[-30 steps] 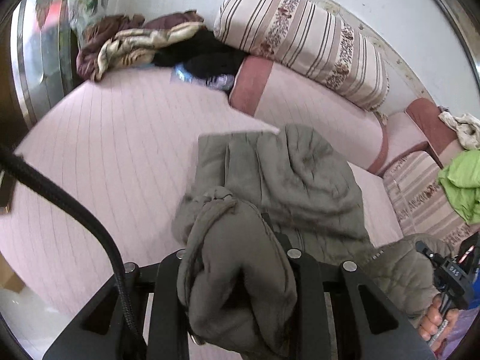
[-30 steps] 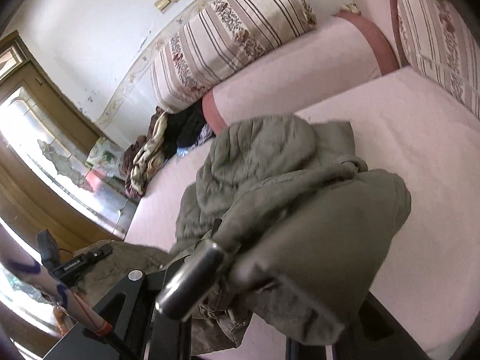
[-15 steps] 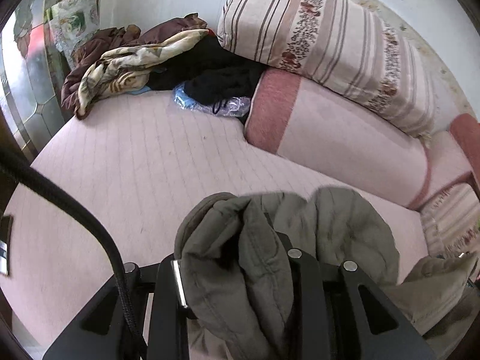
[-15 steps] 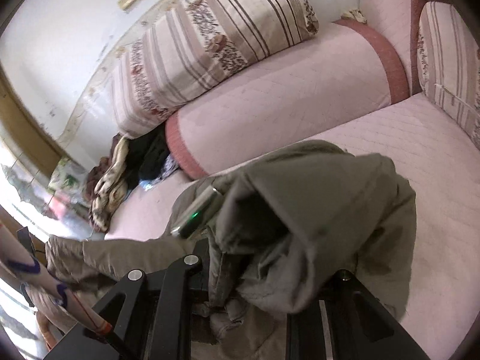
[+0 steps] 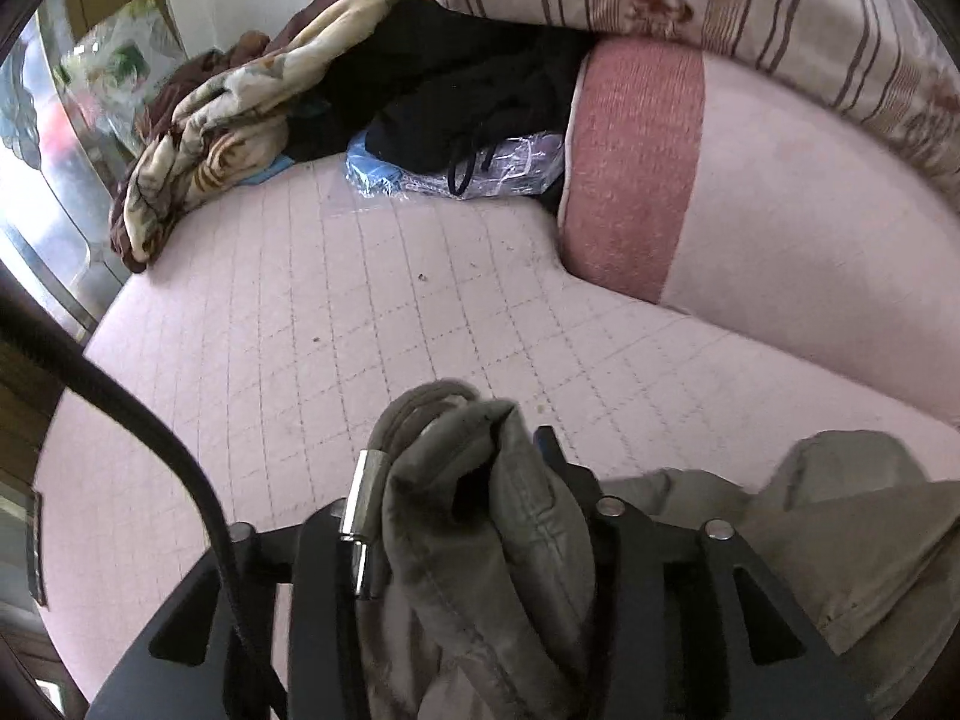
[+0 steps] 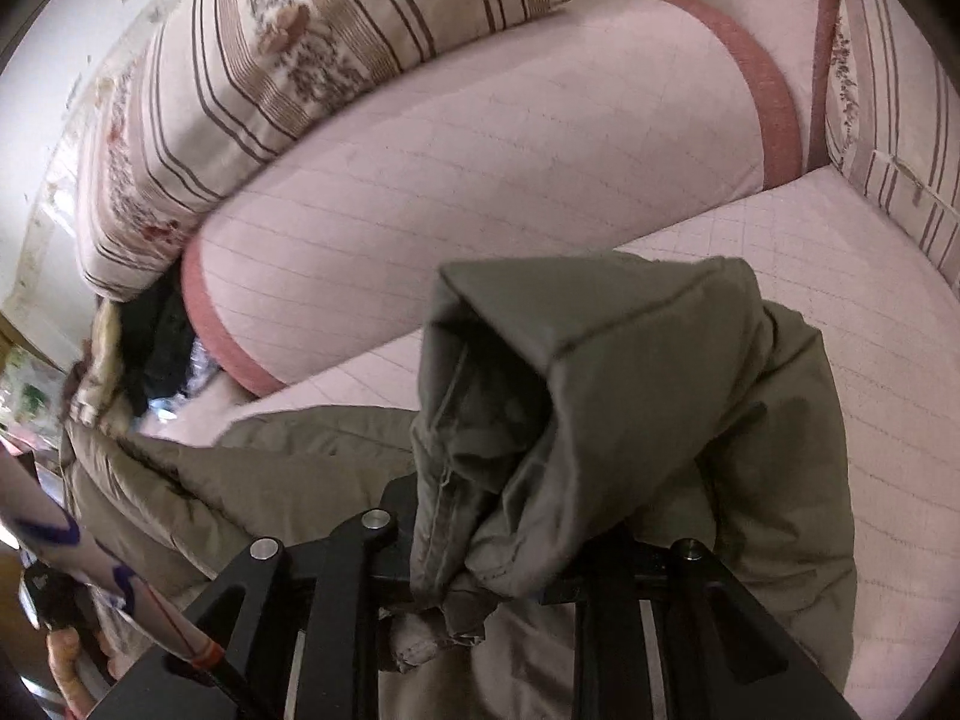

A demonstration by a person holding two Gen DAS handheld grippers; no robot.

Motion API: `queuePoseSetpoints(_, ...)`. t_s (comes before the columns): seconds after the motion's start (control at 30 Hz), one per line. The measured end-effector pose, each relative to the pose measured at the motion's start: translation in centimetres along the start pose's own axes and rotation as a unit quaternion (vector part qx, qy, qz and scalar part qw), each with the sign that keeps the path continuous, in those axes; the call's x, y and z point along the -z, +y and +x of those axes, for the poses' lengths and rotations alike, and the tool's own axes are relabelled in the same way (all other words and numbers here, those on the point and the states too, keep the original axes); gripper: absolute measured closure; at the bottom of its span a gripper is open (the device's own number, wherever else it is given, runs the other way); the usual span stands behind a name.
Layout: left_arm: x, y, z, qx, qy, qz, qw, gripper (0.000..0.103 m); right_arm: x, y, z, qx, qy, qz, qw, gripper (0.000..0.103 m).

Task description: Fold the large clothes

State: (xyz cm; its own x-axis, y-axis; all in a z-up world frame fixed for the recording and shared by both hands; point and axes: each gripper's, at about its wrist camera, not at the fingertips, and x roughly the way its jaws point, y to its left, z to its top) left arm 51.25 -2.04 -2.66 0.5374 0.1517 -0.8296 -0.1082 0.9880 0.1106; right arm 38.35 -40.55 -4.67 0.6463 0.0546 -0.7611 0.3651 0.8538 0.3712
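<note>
An olive-green padded jacket is held up over the pink quilted sofa seat. My left gripper is shut on a bunched fold of it, with a metal cord stopper at the left finger. My right gripper is shut on another fold of the same jacket, which drapes over the fingers and hides their tips. The rest of the jacket stretches between the two grippers and hangs low at the frame edges.
A pink bolster with a red band and a striped floral cushion line the back. A heap of blankets, black clothes and a plastic bag lies at the far left. Another striped cushion is at the right.
Both grippers have carried the jacket forward toward the sofa back and lower. The jacket body that lay spread ahead now trails behind and between the grippers.
</note>
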Motion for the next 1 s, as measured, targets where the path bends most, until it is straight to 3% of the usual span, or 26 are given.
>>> queuePoseSetpoints(0.1, 0.0, -0.5, 1.3, -0.022, -0.010, 0.010, 0.9997, 0.053, 0.1, -0.2, 1.7, 0.005, 0.006, -0.001, 1.000, 0.079)
queuePoseSetpoints(0.17, 0.0, -0.1, 2.1, -0.017, -0.001, -0.002, 0.9998, 0.041, 0.3, -0.3, 2.7, 0.007, 0.013, -0.003, 1.000, 0.078)
queuePoseSetpoints(0.27, 0.0, 1.0, 3.3, -0.005, 0.018, -0.031, 0.9993, 0.032, 0.9, -0.4, 3.6, 0.004, 0.015, -0.012, 1.000, 0.077)
queuePoseSetpoints(0.47, 0.2, 2.2, 3.1, 0.042, 0.042, -0.053, 0.9968, 0.031, 1.7, -0.5, 3.0, 0.007, 0.014, -0.014, 1.000, 0.074)
queuePoseSetpoints(0.57, -0.5, 3.5, -0.7, 0.078, 0.016, -0.055, 0.9953, 0.031, 1.0, -0.9, 0.7, -0.011, 0.013, 0.010, 1.000, 0.065)
queuePoseSetpoints(0.67, -1.1, 5.0, -5.4, 0.106, -0.016, -0.058, 0.9925, 0.031, 0.6, -1.5, -2.3, -0.031, -0.013, 0.042, 0.999, 0.034)
queuePoseSetpoints(0.7, -1.2, 5.7, -7.3, 0.111, -0.026, -0.057, 0.9919, 0.030, 0.7, -1.8, -4.0, -0.020, -0.033, 0.052, 0.998, 0.018)
queuePoseSetpoints(0.73, -1.3, 6.0, -8.5, 0.112, -0.032, -0.057, 0.9915, 0.029, 0.8, -1.9, -5.3, -0.007, -0.053, 0.054, 0.997, 0.010)
queuePoseSetpoints(0.8, -1.1, 7.1, -11.9, 0.118, -0.048, -0.057, 0.9903, 0.027, 1.2, -1.7, -8.3, 0.025, -0.080, 0.041, 0.996, 0.009)
queuePoseSetpoints(0.87, -0.3, 7.9, -14.6, 0.120, -0.057, -0.055, 0.9896, 0.026, 1.8, -0.8, -10.7, 0.036, -0.080, 0.013, 0.996, 0.009)
queuePoseSetpoints(1.0, 4.0, 9.7, -19.4, 0.121, -0.069, -0.060, 0.9885, 0.020, 4.3, 2.2, -14.2, 0.048, -0.089, -0.056, 0.993, 0.012)
